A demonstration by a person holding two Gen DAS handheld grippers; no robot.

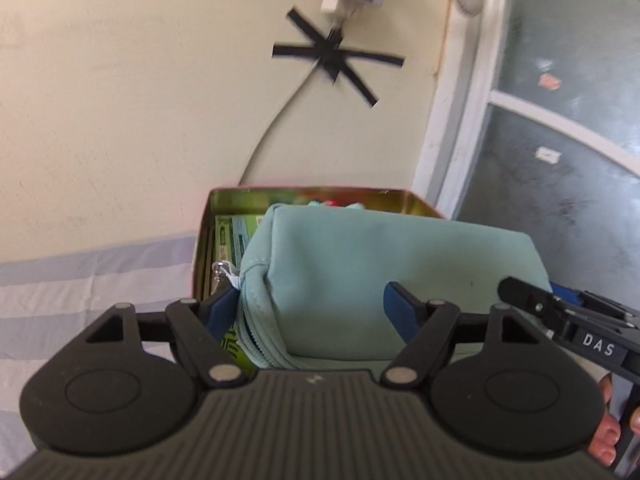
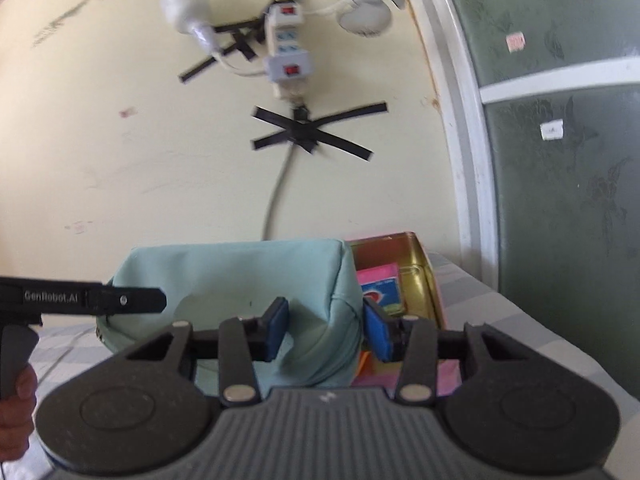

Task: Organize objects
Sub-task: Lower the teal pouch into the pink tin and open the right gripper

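Two handheld grippers gripping one mint-green zip pouch [image 1: 360,276] from opposite ends, raised in front of an open gold tin [image 1: 304,194] that sits on a striped cloth [image 1: 80,280] near the corner by a cream wall [image 1: 120,100]. Left gripper [image 1: 312,304] clenched across the pouch's zipper end, blue pads [image 1: 396,304] pressed into the fabric; right gripper [image 2: 328,328] pinched tight on the other end. Inside the tin, coloured packets [image 2: 380,284] just behind the pouch.

Striped bed sheet and tin box

A bed covered in a pale blue-and-white striped sheet [image 1: 60,276] carries 1 open gold metal tin box [image 2: 420,276] near the wall.
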